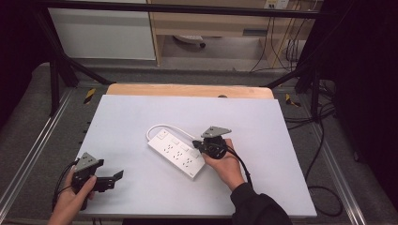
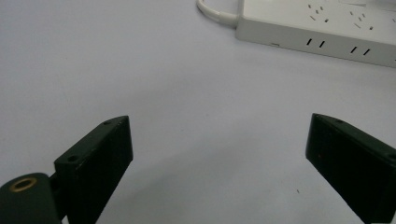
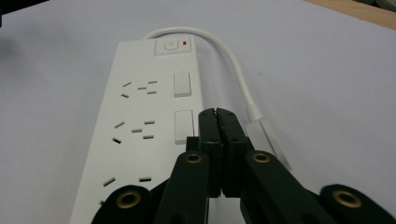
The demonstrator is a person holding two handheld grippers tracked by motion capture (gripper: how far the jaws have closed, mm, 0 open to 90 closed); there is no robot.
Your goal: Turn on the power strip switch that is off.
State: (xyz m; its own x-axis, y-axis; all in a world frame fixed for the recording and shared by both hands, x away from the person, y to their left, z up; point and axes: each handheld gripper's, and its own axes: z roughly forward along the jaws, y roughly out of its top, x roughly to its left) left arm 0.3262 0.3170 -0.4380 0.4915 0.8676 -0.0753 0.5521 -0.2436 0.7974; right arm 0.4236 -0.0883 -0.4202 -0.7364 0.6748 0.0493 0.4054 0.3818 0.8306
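A white power strip (image 1: pixel 177 153) is lying flat on the table (image 1: pixel 263 136), a little below the middle of the high view, running from upper left to lower right. Its sockets are standing empty, with no plug in any of them. In the right gripper view the switch with a red mark is sitting at the strip's far end, toward the top of the frame, and two blank white covers are lying along its right edge. The white cable (image 1: pixel 165 127) is looping out of the strip's upper left end in the high view and curving back along its upper side toward the right.

The right gripper (image 1: pixel 202 146) is resting over the strip's right edge, just right of centre in the high view, with the person's hand (image 1: pixel 225 166) holding it from below. In the right gripper view its jaws are pressed together with nothing between them, their tips lying beside the nearer cover and just left of the cable.

The left gripper (image 1: pixel 117 177) is hovering at the lower left of the high view, well apart from the strip. Its jaws are standing wide apart and empty over bare table, and in the left gripper view the strip is showing in the upper right corner.
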